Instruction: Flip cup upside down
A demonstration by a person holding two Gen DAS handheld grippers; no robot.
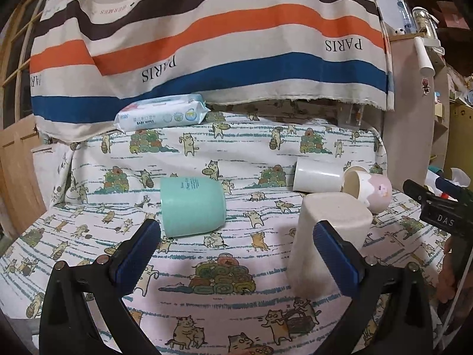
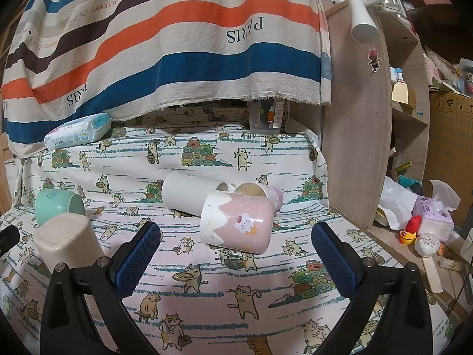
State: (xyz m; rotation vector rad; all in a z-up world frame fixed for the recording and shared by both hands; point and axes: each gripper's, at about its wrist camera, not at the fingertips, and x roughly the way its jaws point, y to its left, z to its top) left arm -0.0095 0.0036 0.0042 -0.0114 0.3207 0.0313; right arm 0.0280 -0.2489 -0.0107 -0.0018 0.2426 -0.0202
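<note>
Several cups sit on a cat-print cloth (image 1: 236,304). A mint green cup (image 1: 192,205) lies on its side ahead of my open, empty left gripper (image 1: 236,254). A beige cup (image 1: 328,242) stands upside down by its right finger. A white cup (image 1: 317,176) and a pink cup (image 1: 369,189) lie on their sides behind. In the right wrist view the pink cup (image 2: 238,226) lies just ahead of my open, empty right gripper (image 2: 235,256), with the white cup (image 2: 189,192) and another pink cup (image 2: 260,190) behind; the beige cup (image 2: 66,244) and mint cup (image 2: 57,204) are at left.
A pack of baby wipes (image 1: 161,112) lies at the back under a striped hanging cloth (image 1: 207,35). A wooden shelf side (image 2: 354,136) stands at the right, with tissues and small toys (image 2: 425,224) on the surface beside the table.
</note>
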